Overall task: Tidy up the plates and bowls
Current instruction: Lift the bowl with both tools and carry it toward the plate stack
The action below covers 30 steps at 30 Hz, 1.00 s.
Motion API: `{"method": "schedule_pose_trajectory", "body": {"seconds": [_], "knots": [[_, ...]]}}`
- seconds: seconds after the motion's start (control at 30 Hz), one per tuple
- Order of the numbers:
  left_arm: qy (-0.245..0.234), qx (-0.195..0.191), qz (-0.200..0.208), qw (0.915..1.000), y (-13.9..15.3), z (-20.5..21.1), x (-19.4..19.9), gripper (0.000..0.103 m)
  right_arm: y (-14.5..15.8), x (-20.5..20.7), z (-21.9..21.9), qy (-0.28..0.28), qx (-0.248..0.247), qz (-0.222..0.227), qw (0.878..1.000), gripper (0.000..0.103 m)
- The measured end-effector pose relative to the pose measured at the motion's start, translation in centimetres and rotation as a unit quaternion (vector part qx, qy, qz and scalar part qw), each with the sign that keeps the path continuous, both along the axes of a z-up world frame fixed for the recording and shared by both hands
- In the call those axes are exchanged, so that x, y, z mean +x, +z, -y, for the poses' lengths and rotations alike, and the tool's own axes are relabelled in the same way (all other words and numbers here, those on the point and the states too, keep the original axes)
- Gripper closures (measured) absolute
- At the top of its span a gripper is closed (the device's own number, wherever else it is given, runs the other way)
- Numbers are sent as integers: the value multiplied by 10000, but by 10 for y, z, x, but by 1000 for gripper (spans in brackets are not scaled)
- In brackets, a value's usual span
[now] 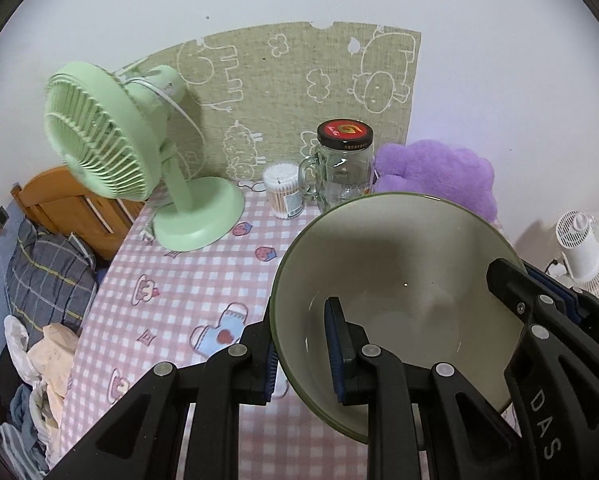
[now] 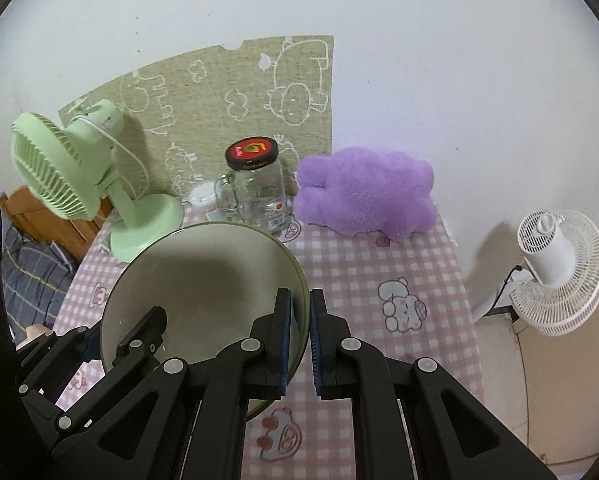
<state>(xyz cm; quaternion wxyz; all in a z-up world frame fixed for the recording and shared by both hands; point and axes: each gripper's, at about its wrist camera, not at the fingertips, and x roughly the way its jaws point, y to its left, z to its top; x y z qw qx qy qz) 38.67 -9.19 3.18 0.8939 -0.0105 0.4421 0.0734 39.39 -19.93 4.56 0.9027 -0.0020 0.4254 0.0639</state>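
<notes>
The bowl (image 1: 399,300) hangs tilted above the near part of the checked table (image 2: 399,264), its rim pinched on opposite sides by the left claw (image 1: 303,352) and right claw (image 2: 299,344), both clamped narrow.

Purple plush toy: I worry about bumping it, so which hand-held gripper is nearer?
Right. The right hand-held gripper grips the bowl rim on the purple plush toy side; the left hand-held gripper grips the opposite rim.
</notes>
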Motion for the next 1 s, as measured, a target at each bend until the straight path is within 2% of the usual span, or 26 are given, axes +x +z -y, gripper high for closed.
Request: {"method": "schedule_pose_trajectory", "body": {"seconds": [0.57, 1.0], "knots": [[-264, 86, 137, 9995, 21, -32, -104, 84, 23, -106, -34, -228, -36, -6, 9997, 91], [-450, -27, 146, 9989, 7, -61, -178, 84, 16, -188, -65, -414, -73, -66, 9991, 91]]}}
